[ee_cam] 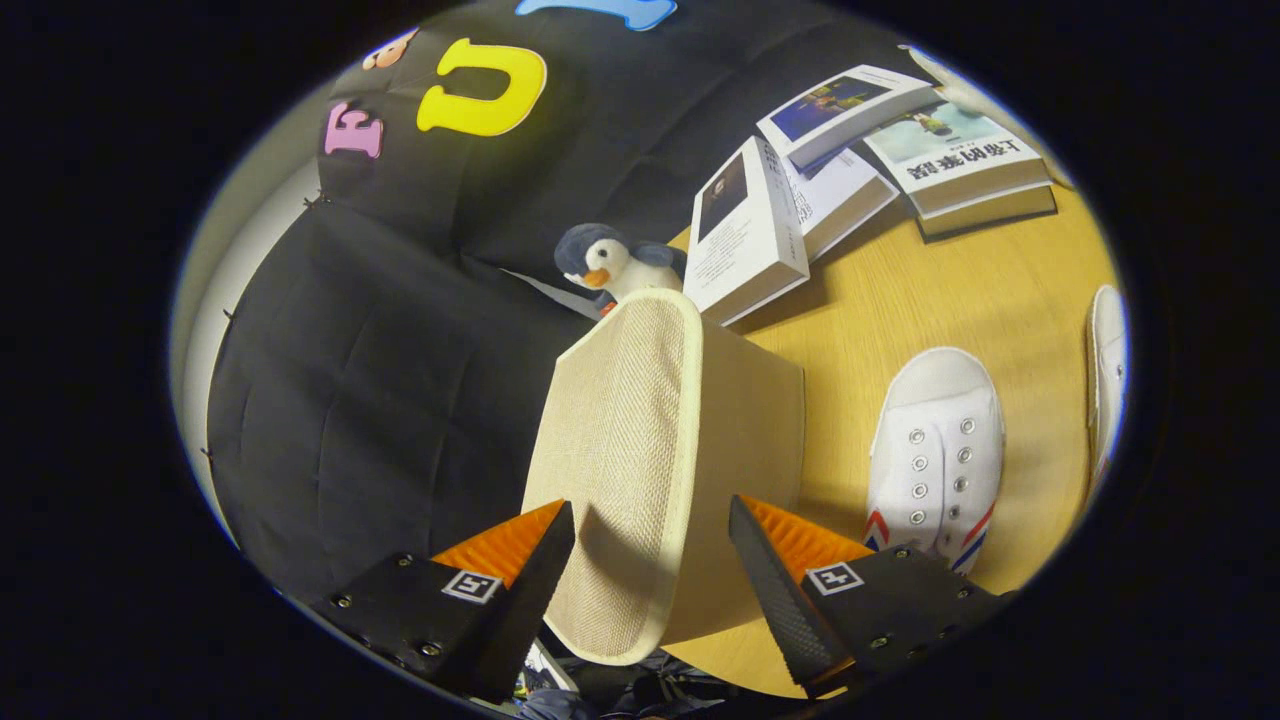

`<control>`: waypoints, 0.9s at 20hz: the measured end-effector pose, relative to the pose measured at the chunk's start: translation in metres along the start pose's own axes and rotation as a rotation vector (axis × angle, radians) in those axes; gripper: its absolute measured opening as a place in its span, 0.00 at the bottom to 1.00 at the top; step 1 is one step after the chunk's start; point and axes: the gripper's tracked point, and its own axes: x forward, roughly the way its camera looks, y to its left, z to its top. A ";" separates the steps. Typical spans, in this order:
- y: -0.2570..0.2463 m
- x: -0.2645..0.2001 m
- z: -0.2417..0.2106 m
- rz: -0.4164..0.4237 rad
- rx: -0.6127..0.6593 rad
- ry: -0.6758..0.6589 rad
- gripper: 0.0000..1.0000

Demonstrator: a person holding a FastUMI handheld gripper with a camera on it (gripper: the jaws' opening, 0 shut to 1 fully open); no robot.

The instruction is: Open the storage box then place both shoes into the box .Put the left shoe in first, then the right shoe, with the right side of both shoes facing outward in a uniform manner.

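Two white shoes [935, 455], one storage box [660, 450] between open gripper [652, 560] fingers.

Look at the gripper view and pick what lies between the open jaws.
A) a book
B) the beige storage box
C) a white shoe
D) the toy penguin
B: the beige storage box sits between the parted jaws of the gripper, while the white shoe lies off to one side on the table.

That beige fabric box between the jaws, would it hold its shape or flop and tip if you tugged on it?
The storage box looks like woven cloth over thin panels, so probably light and easy to slide on the wooden table. Its flat lid holds a crisp edge, suggesting some stiffness. The open gripper straddles that lid, so a hard tug might tip the box.
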 end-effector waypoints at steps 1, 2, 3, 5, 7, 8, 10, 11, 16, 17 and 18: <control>0.003 0.000 0.001 0.004 0.011 0.001 0.92; 0.008 -0.001 0.002 0.020 0.017 0.001 0.76; 0.013 -0.002 0.004 0.025 0.012 0.005 0.72; 0.019 -0.009 0.006 0.034 -0.034 0.015 0.67; 0.019 -0.014 0.016 0.014 -0.058 -0.005 0.43; 0.022 -0.014 0.016 0.017 -0.040 0.001 0.20; 0.040 -0.018 0.018 0.066 -0.015 0.015 0.08; 0.047 -0.020 0.020 0.077 -0.021 0.013 0.08; 0.099 -0.028 0.031 0.120 -0.101 0.010 0.08; 0.113 -0.028 0.034 0.130 -0.115 0.009 0.08; 0.128 -0.027 0.035 0.140 -0.130 0.009 0.07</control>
